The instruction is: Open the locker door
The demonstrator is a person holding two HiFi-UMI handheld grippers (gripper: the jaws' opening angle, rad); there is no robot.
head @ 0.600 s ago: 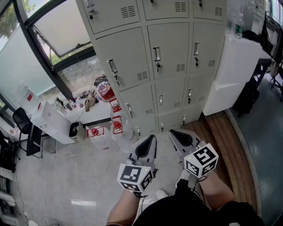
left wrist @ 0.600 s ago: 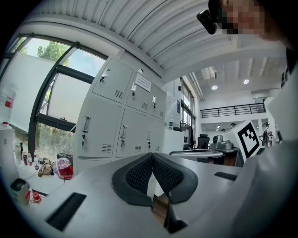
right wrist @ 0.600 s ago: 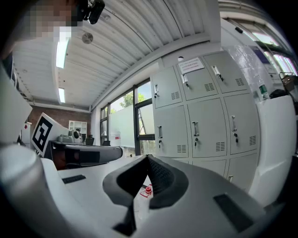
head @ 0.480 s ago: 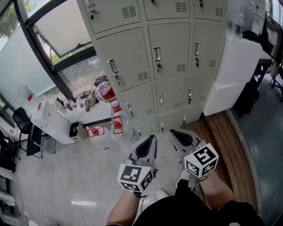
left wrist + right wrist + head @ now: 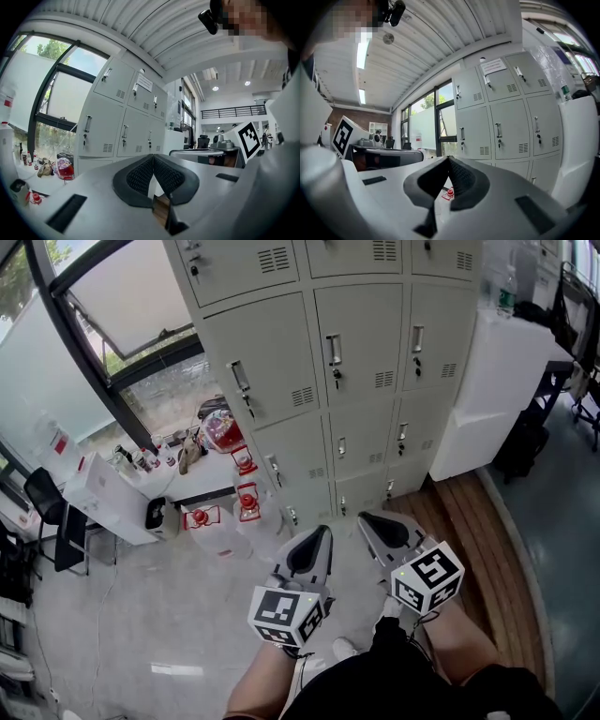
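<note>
Closest in, the person's forearms reach forward from the bottom of the head view, each holding a gripper low and well short of the lockers. The left gripper (image 5: 324, 532) has its jaws pressed together at the tips with nothing between them, and its marker cube (image 5: 286, 616) faces up. Just beside it, the right gripper (image 5: 362, 519) is likewise closed and empty, and carries its own marker cube (image 5: 427, 579). Below them lie pale floor tiles on the left and a strip of wooden floor (image 5: 469, 521) on the right. Beyond the jaw tips stands the bank of lockers (image 5: 281, 465), several rows of grey doors, every one visible closed, each with a handle and vent slots. The locker door (image 5: 366, 343) in the middle column lies straight ahead, with its handle (image 5: 333, 350) near the left edge and a key hanging under it; neither gripper touches it. To the left of the lockers, water jugs (image 5: 246, 512) with red caps stand on the floor beside a low white bench (image 5: 211, 486) cluttered with small things, under a big window (image 5: 122, 306). To the right, a white cabinet (image 5: 497, 381) stands against the lockers
</note>
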